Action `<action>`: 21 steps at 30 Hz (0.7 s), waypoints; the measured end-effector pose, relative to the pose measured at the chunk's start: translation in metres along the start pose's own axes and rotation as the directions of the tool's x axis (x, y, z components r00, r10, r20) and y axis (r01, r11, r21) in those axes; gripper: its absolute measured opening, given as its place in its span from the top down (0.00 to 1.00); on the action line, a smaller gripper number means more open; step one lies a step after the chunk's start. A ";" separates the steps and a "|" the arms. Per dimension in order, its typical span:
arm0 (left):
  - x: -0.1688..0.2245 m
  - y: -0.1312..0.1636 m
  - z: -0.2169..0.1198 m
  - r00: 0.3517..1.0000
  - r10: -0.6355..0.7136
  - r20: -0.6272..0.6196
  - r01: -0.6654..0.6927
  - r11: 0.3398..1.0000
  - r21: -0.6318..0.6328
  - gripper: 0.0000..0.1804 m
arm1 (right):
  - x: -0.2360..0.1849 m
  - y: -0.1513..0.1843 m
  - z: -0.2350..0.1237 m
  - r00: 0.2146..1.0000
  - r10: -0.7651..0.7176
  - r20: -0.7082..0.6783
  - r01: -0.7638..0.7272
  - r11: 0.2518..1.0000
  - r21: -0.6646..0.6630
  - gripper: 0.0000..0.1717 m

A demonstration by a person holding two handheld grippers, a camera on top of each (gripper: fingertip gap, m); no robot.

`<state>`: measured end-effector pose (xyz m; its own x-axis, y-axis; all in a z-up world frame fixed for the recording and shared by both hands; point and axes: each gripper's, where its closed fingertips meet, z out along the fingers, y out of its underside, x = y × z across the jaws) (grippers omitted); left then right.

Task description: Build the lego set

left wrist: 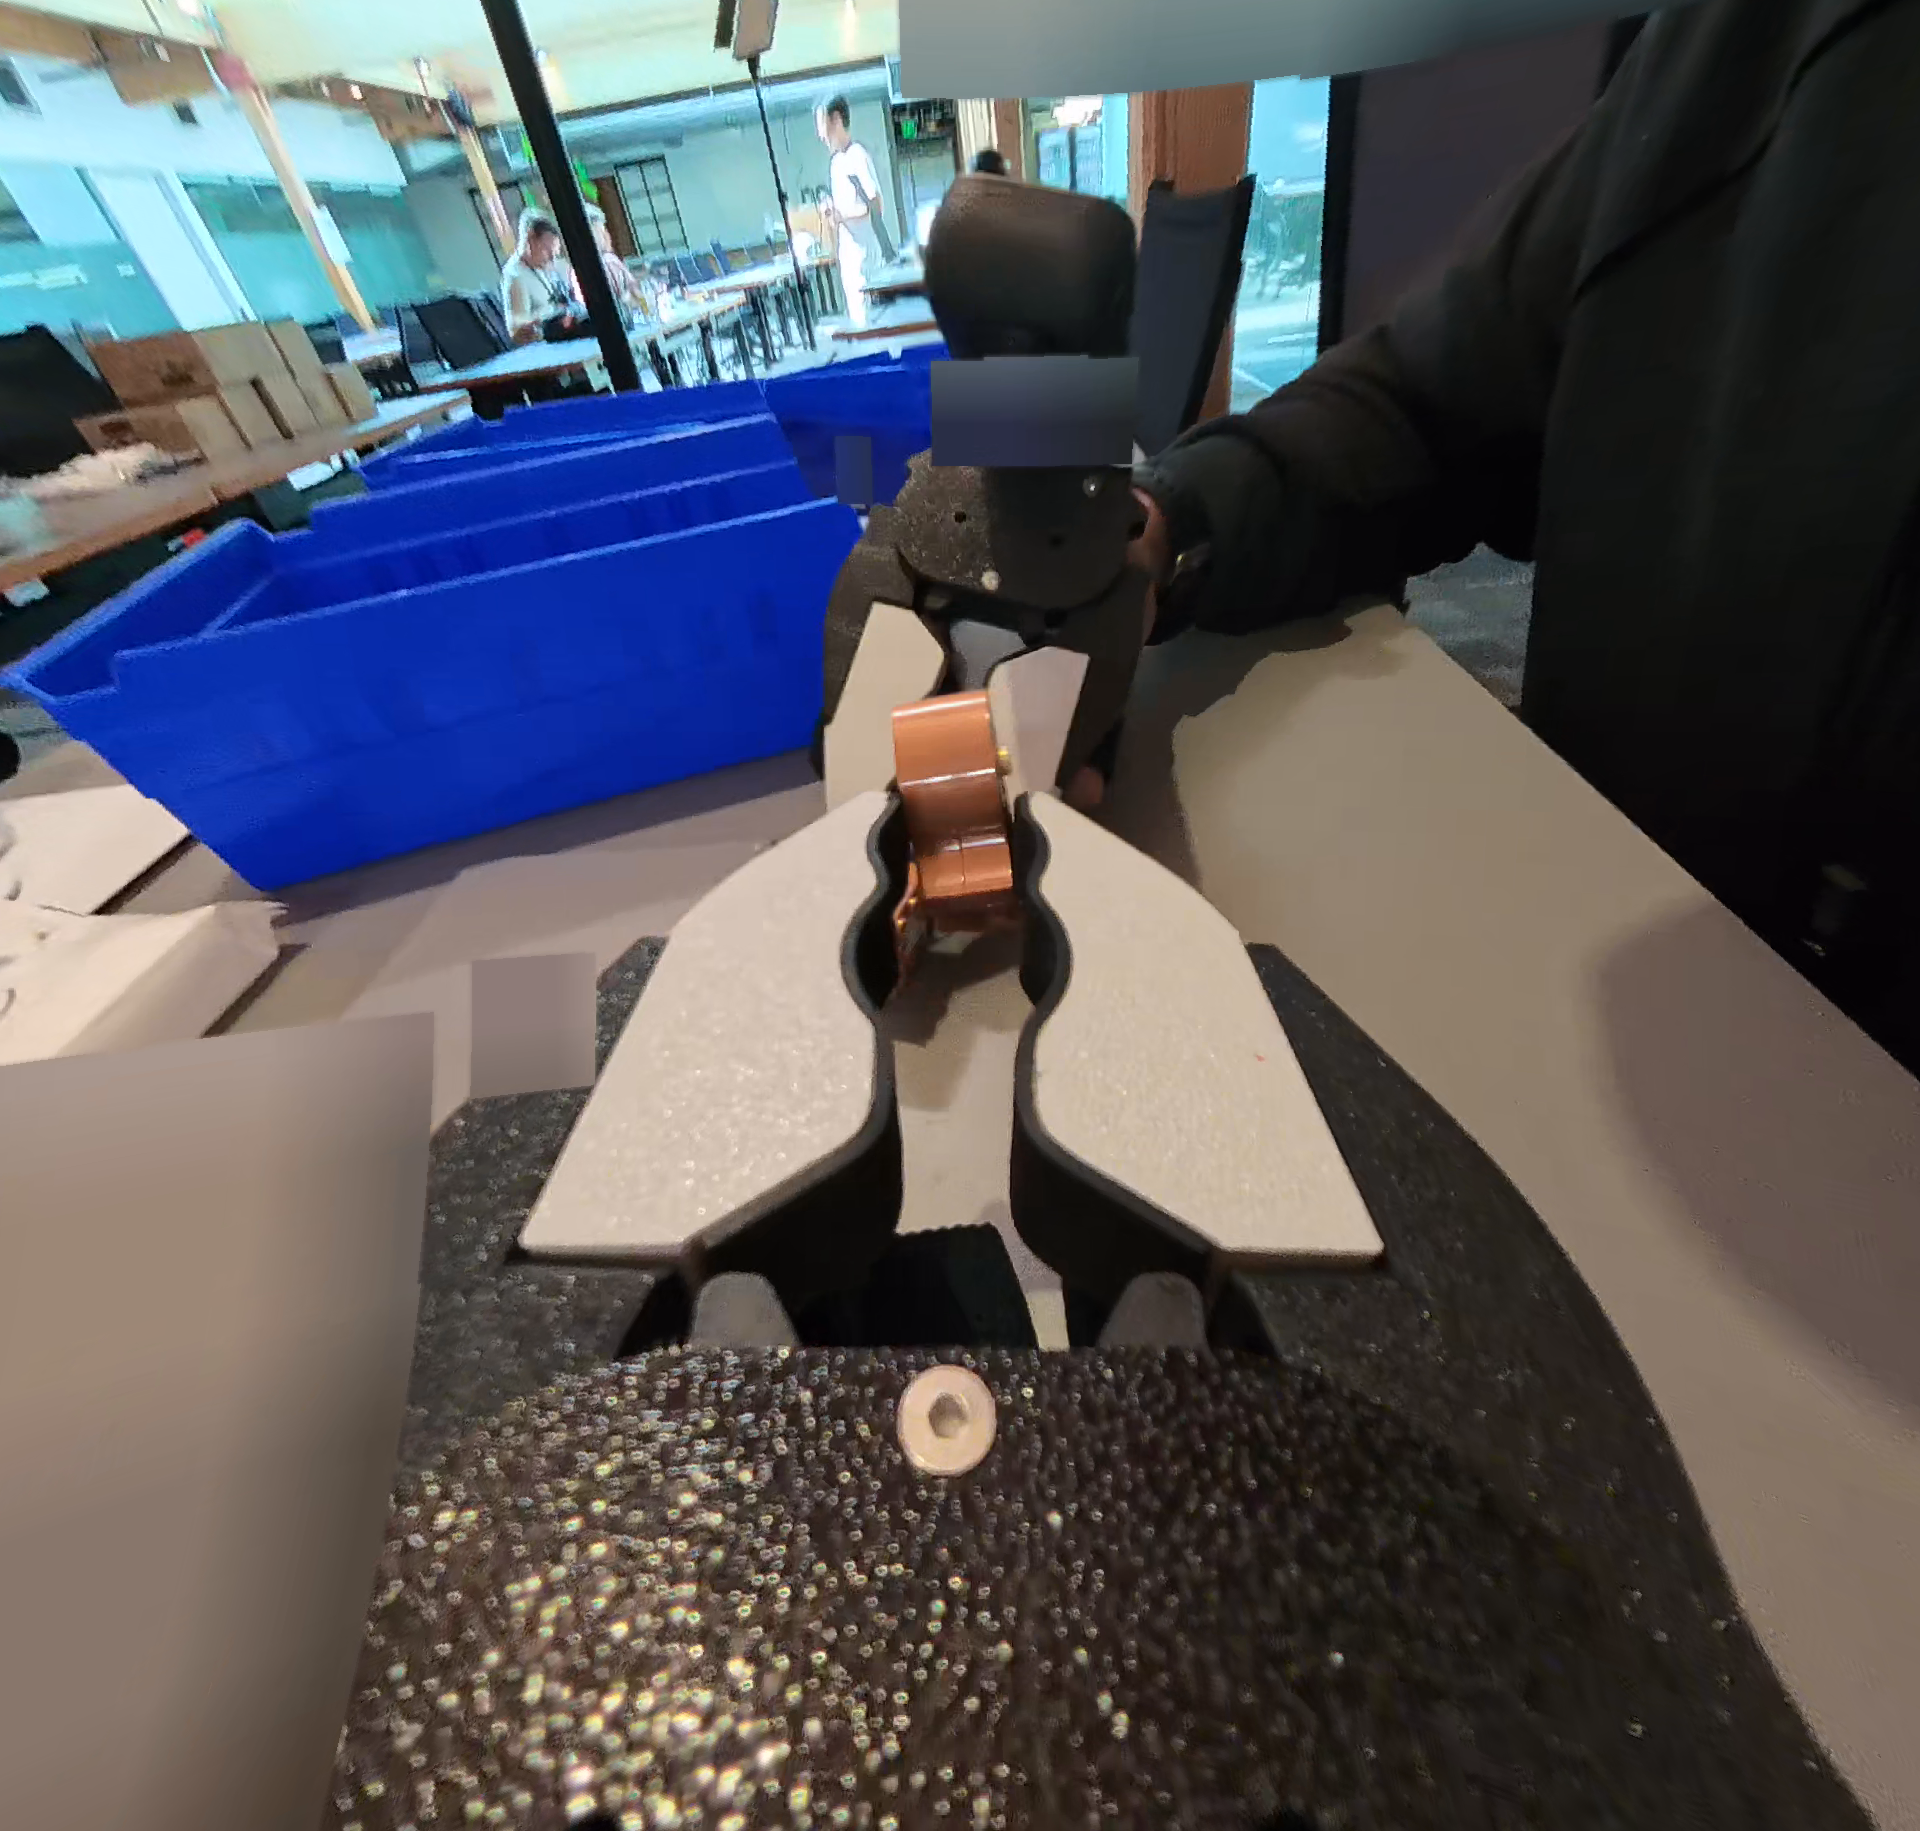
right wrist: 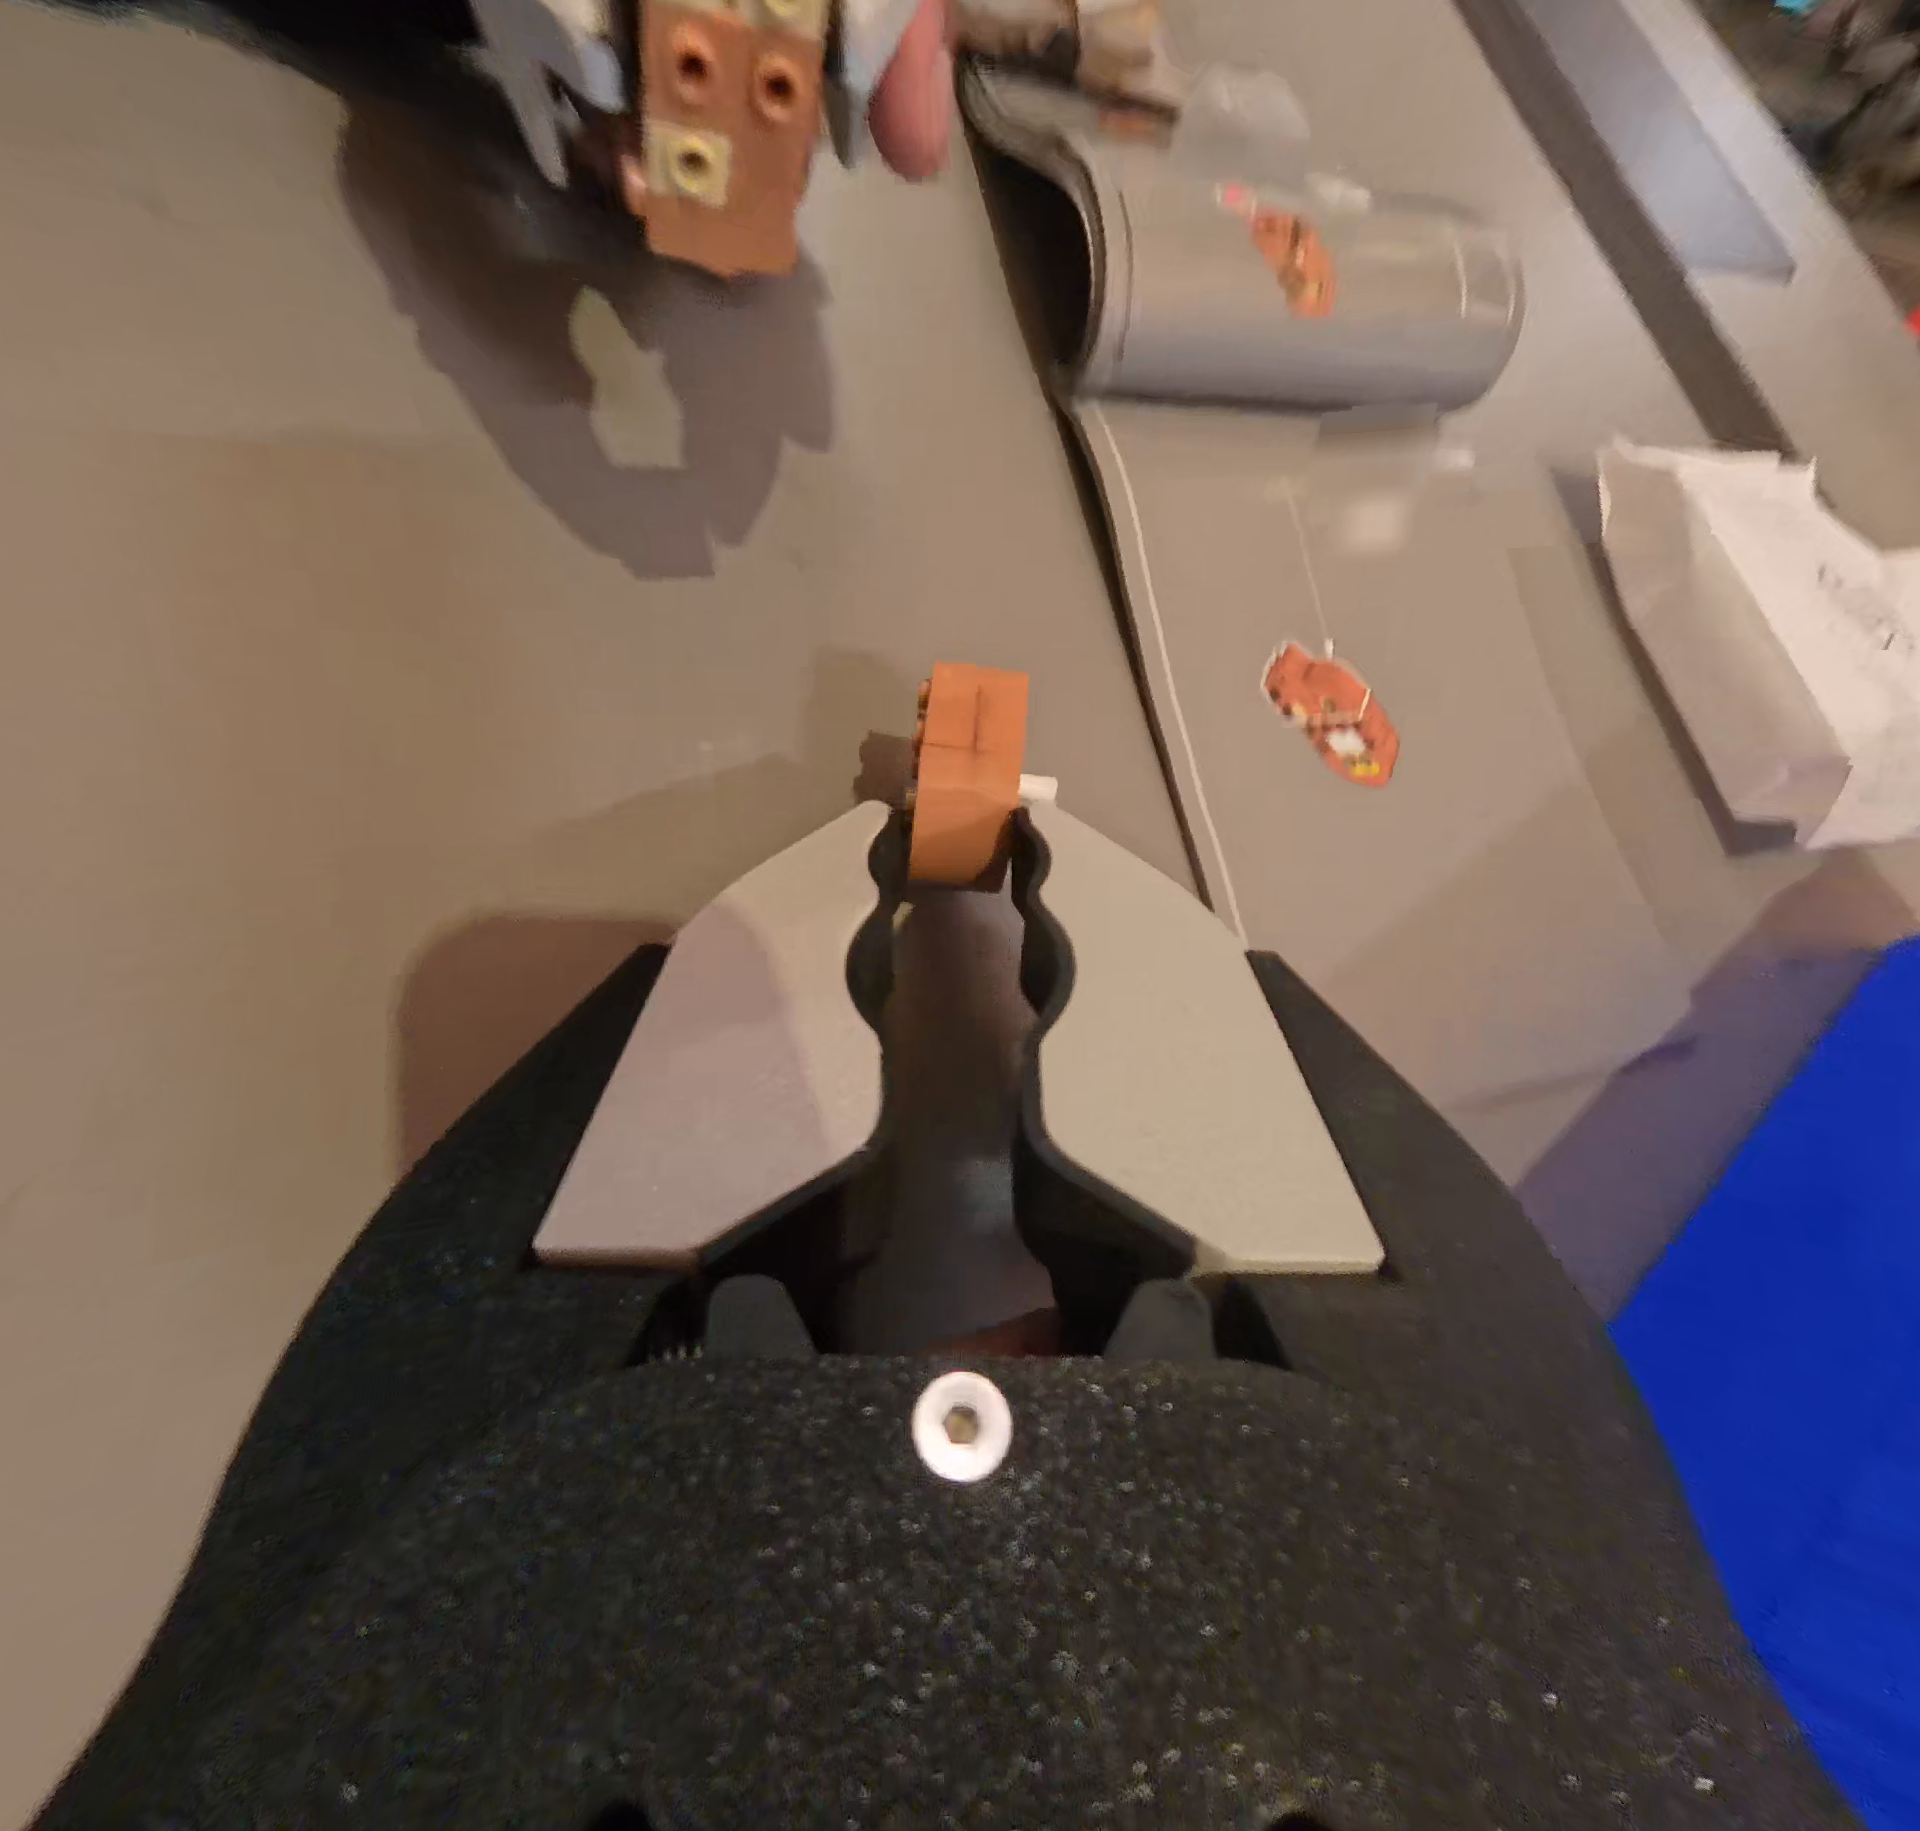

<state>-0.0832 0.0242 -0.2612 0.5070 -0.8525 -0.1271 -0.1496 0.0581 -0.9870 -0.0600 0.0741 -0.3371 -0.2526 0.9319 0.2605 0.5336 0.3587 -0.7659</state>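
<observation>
My left gripper point(left wrist: 954, 825) is shut on a brown brick assembly point(left wrist: 956, 846) that sticks out past its fingertips, held above the grey table point(left wrist: 1455, 898). It also shows at the top of the right wrist view point(right wrist: 717, 36), where the assembly's underside point(right wrist: 717, 119) has round holes and tan parts. My right gripper point(right wrist: 956, 846) is shut on a smaller brown brick piece point(right wrist: 966, 773) with a white peg on its side, just above the table. In the left wrist view the right gripper point(left wrist: 951, 742) points down just beyond the left one, and its fingers point(left wrist: 883, 680) are partly hidden by the brown assembly.
Blue bins point(left wrist: 468, 638) stand to the left, and one shows at the lower right point(right wrist: 1818, 1262). A clear bag point(right wrist: 1299, 264) with brown pieces, a small orange-brown item point(right wrist: 1330, 706) and white crumpled paper point(right wrist: 1745, 638) lie on the table. A person's dark sleeve point(left wrist: 1455, 431) reaches in. Some 10 cm of space lies between my two pairs of fingers.
</observation>
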 end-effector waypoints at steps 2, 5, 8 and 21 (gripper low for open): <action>0.002 -0.003 -0.003 1.000 0.007 -0.009 -0.007 1.000 0.024 0.90 | -0.005 -0.014 -0.003 1.000 -0.014 0.017 0.012 0.996 0.089 0.89; 0.004 -0.001 -0.002 1.000 0.005 -0.022 -0.005 1.000 0.011 0.90 | -0.012 -0.035 -0.013 0.999 0.007 0.050 -0.019 0.972 0.233 0.90; 0.006 0.003 0.003 1.000 0.002 -0.025 -0.002 1.000 -0.028 0.90 | -0.012 -0.045 -0.027 0.999 -0.004 0.032 -0.006 0.947 0.320 0.90; 0.027 -0.005 0.020 0.996 0.044 -0.076 -0.044 0.999 0.012 0.90 | -0.043 -0.057 -0.053 0.985 -0.065 0.157 -0.013 0.894 0.447 0.90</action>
<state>-0.0522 0.0114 -0.2617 0.4342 -0.8860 -0.1629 -0.1617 0.1012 -0.9816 -0.0364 0.0162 -0.2739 -0.4104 0.8865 0.2138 0.1195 0.2847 -0.9511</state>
